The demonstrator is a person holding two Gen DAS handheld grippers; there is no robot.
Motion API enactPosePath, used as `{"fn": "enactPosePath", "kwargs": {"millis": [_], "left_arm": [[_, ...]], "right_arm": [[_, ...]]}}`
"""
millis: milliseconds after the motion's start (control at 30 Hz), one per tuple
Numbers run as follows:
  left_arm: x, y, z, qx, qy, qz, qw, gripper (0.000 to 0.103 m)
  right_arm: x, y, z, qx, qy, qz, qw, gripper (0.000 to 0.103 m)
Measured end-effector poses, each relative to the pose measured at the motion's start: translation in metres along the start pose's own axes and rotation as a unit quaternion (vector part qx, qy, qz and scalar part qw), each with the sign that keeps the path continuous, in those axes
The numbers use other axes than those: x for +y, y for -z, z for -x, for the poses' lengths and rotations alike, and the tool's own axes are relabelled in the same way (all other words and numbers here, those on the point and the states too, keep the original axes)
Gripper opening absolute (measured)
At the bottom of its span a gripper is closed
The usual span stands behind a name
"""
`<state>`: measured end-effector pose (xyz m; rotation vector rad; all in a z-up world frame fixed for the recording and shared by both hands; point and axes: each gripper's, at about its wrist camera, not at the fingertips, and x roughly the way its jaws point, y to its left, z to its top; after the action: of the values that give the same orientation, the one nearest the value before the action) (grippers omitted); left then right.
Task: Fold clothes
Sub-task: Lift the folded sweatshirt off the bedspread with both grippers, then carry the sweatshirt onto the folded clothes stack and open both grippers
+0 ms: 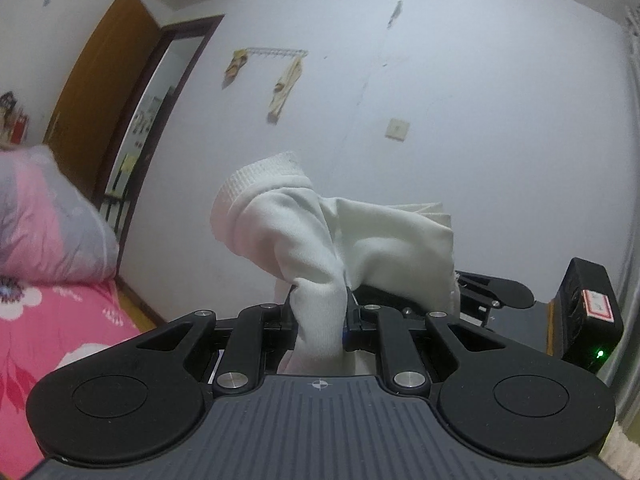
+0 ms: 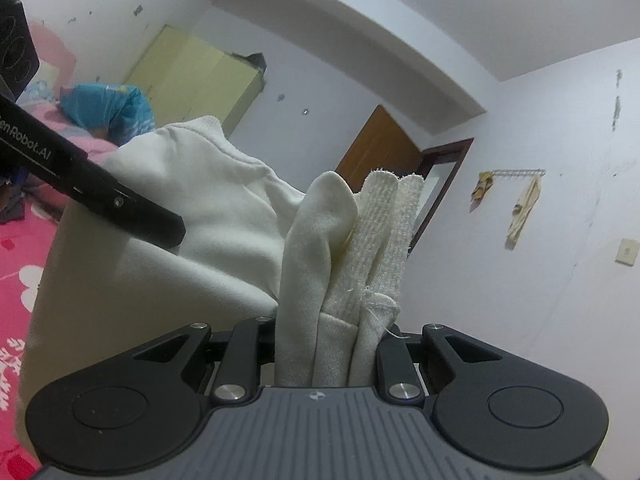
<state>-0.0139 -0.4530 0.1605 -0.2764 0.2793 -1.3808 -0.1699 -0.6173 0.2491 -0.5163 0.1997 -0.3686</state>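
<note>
A white sweatshirt (image 1: 384,236) is held up in the air between both grippers, level with the wall behind. My left gripper (image 1: 320,316) is shut on a bunched fold of it, and a ribbed cuff (image 1: 256,180) sticks up above the jaws. My right gripper (image 2: 326,332) is shut on several gathered layers, including the ribbed hem (image 2: 384,232). The rest of the sweatshirt (image 2: 168,208) drapes to the left. The left gripper's black body (image 2: 100,192) crosses in front of the cloth in the right wrist view. Part of the right gripper (image 1: 496,292) shows behind the cloth in the left wrist view.
A bed with a pink flowered sheet (image 1: 48,328) lies below at the left, with a pink and grey pillow (image 1: 48,224) on it. A blue bundle (image 2: 108,108) lies on the bed further off. A brown door (image 1: 100,92) and a wall hook rack (image 1: 276,54) are behind.
</note>
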Motion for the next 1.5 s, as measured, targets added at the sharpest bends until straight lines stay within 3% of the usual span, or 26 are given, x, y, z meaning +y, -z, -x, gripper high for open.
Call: {"fn": "enactPosePath", "kwargs": {"millis": [167,400,767,833,933,967,1067,1200,1267,1367,1400,1467,1500], "left_arm": [[0.035,0.000,-0.021,0.018,-0.021,0.024,0.9993,0.015],[0.089,0.013,-0.022,0.027,-0.063,0.050,0.9964,0.015],[0.179,0.040,-0.047,0.074,-0.117,0.134,0.9814,0.015],[0.192,0.048,-0.047,0.085,-0.114,0.150,0.9784,0.016],[0.215,0.059,-0.047,0.110,-0.103,0.192,0.9699,0.022],[0.223,0.061,-0.046,0.115,-0.097,0.209,0.9663,0.023],[0.240,0.061,-0.036,0.103,-0.102,0.247,0.9581,0.037],[0.252,0.051,-0.020,0.066,-0.127,0.283,0.9483,0.039],[0.248,0.043,-0.010,0.036,-0.162,0.263,0.9503,0.039],[0.223,0.029,-0.004,0.010,-0.162,0.185,0.9693,0.039],[0.210,0.027,-0.010,0.025,-0.149,0.149,0.9772,0.039],[0.183,0.022,-0.025,0.058,-0.120,0.076,0.9881,0.041],[0.170,0.020,-0.032,0.074,-0.106,0.040,0.9908,0.042]], "right_arm": [[0.005,0.007,-0.047,0.019,-0.039,-0.004,0.999,0.020],[0.029,0.018,-0.122,0.059,-0.097,0.004,0.994,0.020],[0.083,0.046,-0.212,0.153,-0.175,0.002,0.973,0.021],[0.085,0.053,-0.226,0.175,-0.180,-0.011,0.968,0.028],[0.078,0.063,-0.241,0.203,-0.163,-0.044,0.965,0.060],[0.073,0.065,-0.244,0.205,-0.157,-0.062,0.964,0.063],[0.047,0.066,-0.245,0.184,-0.146,-0.154,0.960,0.074],[0.003,0.071,-0.223,0.126,-0.078,-0.280,0.949,0.082],[-0.013,0.070,-0.202,0.092,-0.049,-0.325,0.940,0.081],[-0.026,0.070,-0.165,0.034,-0.084,-0.362,0.928,0.056],[-0.022,0.068,-0.160,0.029,-0.108,-0.351,0.929,0.056],[-0.009,0.065,-0.164,0.056,-0.148,-0.321,0.934,0.047],[0.002,0.065,-0.175,0.089,-0.164,-0.304,0.934,0.045]]}}
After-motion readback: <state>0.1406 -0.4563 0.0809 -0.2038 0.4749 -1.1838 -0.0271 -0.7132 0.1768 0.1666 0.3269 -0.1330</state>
